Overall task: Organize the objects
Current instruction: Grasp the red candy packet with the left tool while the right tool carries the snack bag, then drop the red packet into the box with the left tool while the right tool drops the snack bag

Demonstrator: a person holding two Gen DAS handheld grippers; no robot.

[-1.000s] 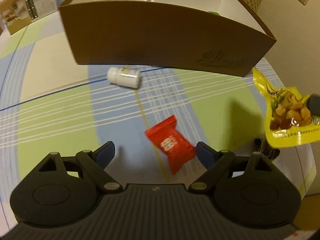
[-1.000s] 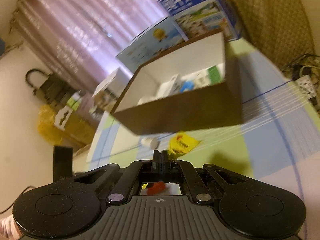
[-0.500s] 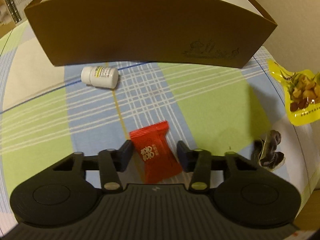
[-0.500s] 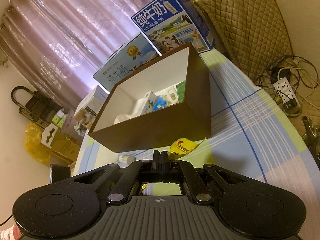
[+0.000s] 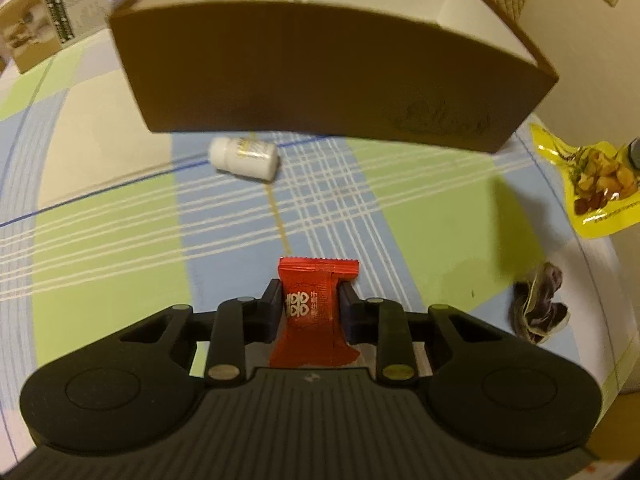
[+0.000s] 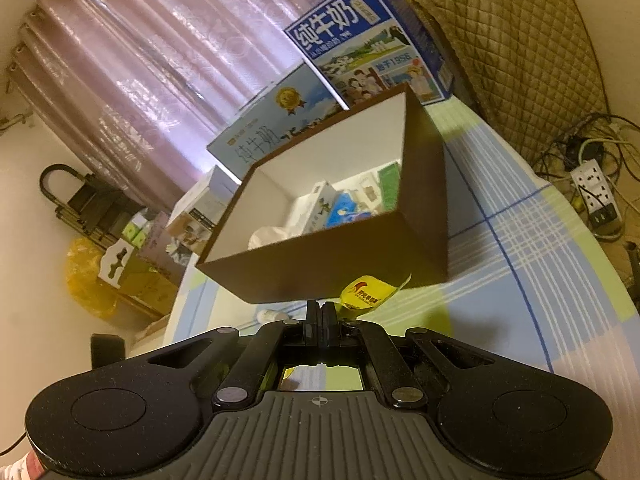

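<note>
The left gripper [image 5: 308,307] is pinching a red foil candy sachet with white printing [image 5: 314,312] between its dark pads, the jaws having just been closing onto it; the sachet is sitting upright in the grip above the blue, green and white checked tablecloth [image 5: 112,240]. Off to the right, near the cloth's edge, a crumpled dark wrapper [image 5: 538,306] is lying by itself. Farther out, a small white plastic pill bottle [image 5: 244,158] is lying on its side just in front of the tall brown cardboard box with a white inside [image 5: 320,72], whose near wall is blocking the way between the sachet and the box's opening. A yellow snack pouch with a clear window showing nuts [image 5: 596,188] is hanging at the right edge of the left wrist view.

The right gripper [image 6: 320,316] is pressing its jaws fully together, and that same yellow pouch [image 6: 366,294] is sticking out just past its tips; whether the tips are actually clamping it cannot be told. Beyond it, the box [image 6: 340,268] is holding several small packages. Behind the box, blue-and-white milk cartons [image 6: 360,36] are standing before a pink curtain [image 6: 160,60], and a white power strip [image 6: 596,192] is lying on the floor at right
</note>
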